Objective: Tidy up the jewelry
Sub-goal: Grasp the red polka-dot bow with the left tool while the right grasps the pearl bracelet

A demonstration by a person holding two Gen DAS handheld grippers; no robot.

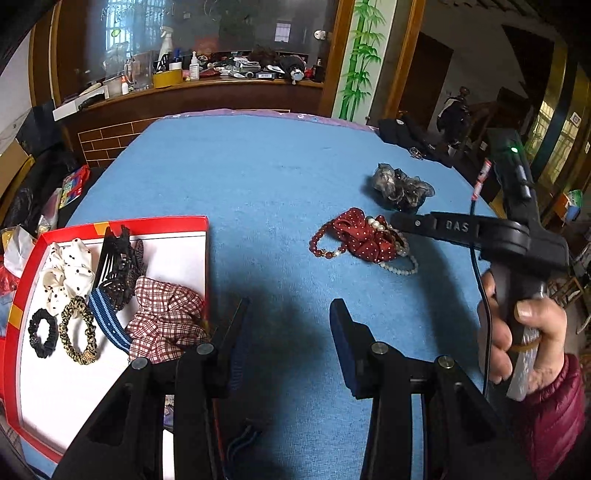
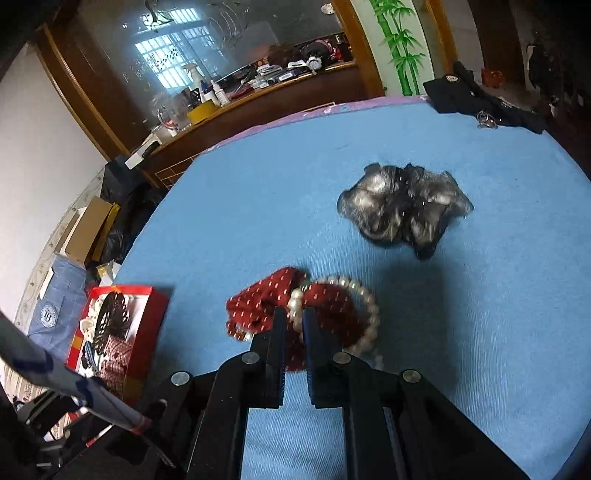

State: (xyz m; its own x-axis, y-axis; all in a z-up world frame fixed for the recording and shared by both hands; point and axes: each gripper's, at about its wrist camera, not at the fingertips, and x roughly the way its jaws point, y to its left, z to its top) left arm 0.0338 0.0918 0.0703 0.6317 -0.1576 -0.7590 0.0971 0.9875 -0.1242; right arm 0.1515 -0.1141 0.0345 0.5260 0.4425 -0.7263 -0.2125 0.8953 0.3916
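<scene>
The left gripper [image 1: 288,310] has jaws apart, empty. The right gripper [image 2: 294,318], jaws together, w/ nothing between, aims at the red scrunchie [image 2: 266,299] & pearl bracelet [image 2: 364,299] near the table's [image 1: 258,166] right edge, probably to grab them next for the red box [image 1: 110,223].

A blue-covered bench [image 1: 258,177] fills the room's middle. Behind it a cluttered wooden counter [image 1: 207,92] runs beneath a large mirror [image 1: 207,29]. Right of the mirror stands a bamboo-painted panel [image 1: 360,59].
</scene>
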